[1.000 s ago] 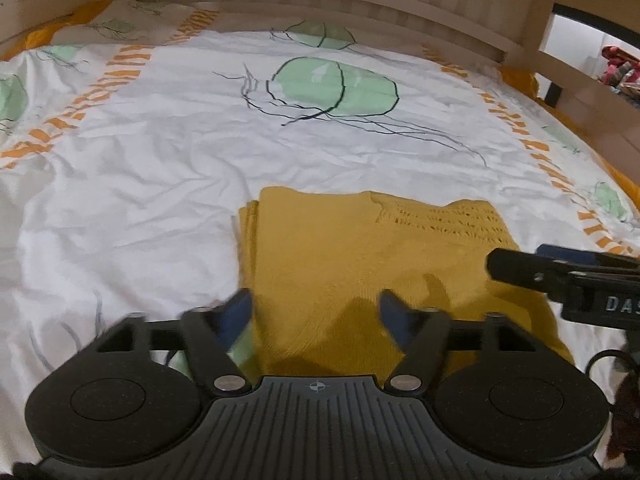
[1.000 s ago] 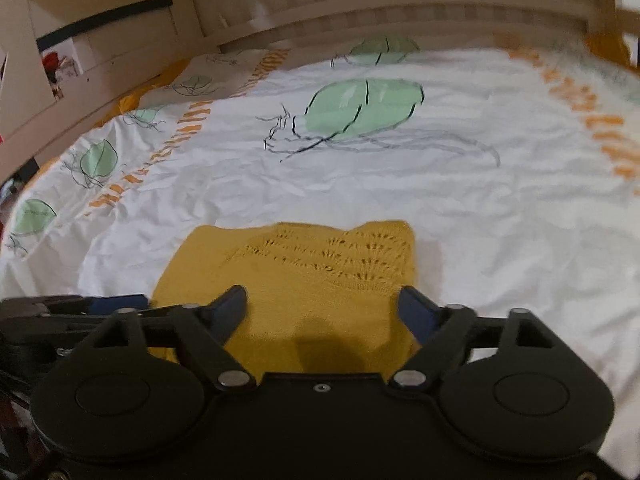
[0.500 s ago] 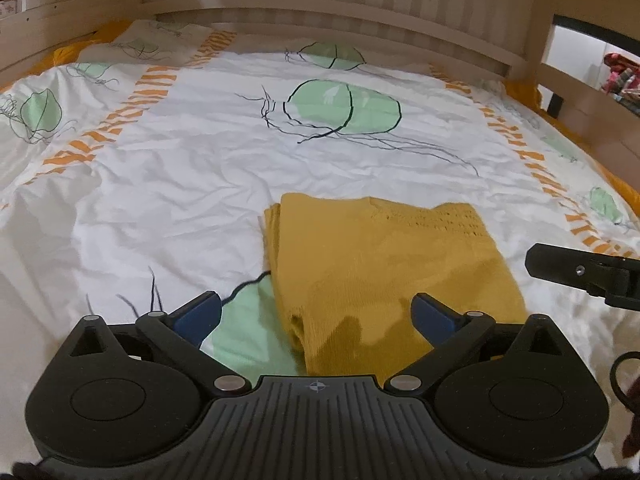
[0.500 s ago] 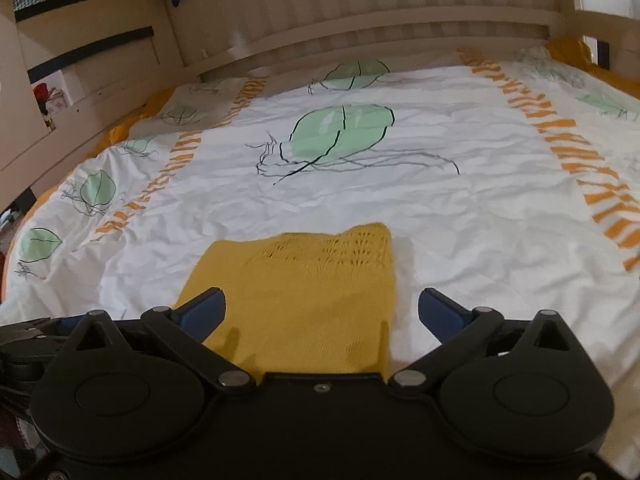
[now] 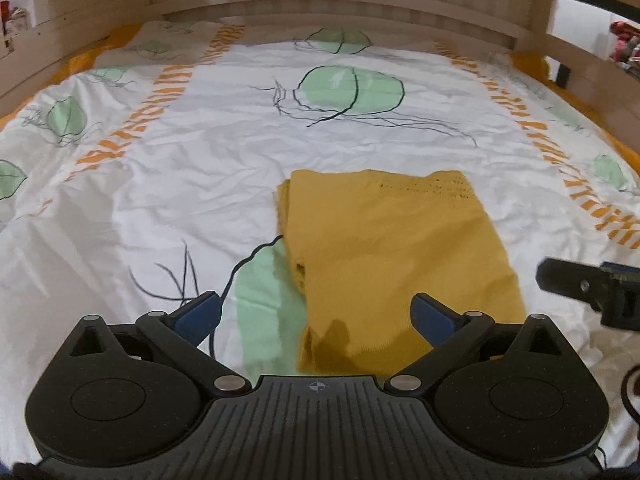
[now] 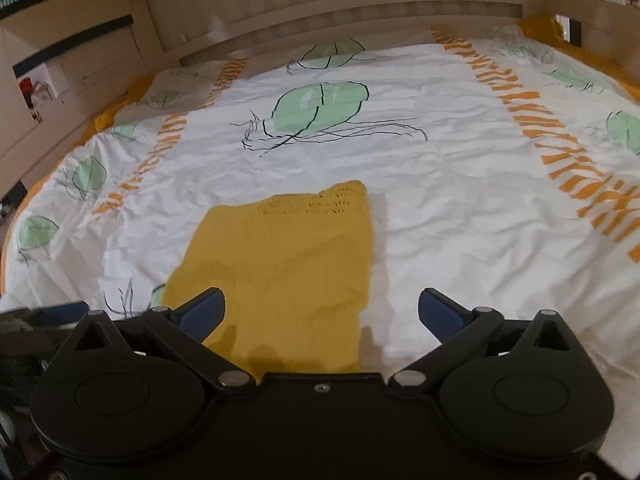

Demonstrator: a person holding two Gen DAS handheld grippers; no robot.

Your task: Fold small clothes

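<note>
A mustard-yellow knitted garment lies folded into a rectangle on the white bedspread; its lacy edge is at the far side. It also shows in the right wrist view. My left gripper is open and empty, just short of the garment's near edge. My right gripper is open and empty over the garment's near right corner. The right gripper's finger shows at the right edge of the left wrist view.
The bedspread has green leaf prints and orange stripes. A wooden bed rail runs along the far side, with more railing at the right. Wooden shelving stands at the left.
Both grippers opened wide and pulled back and up from the garment, which now lies flat and released. The view of the bed widened.
</note>
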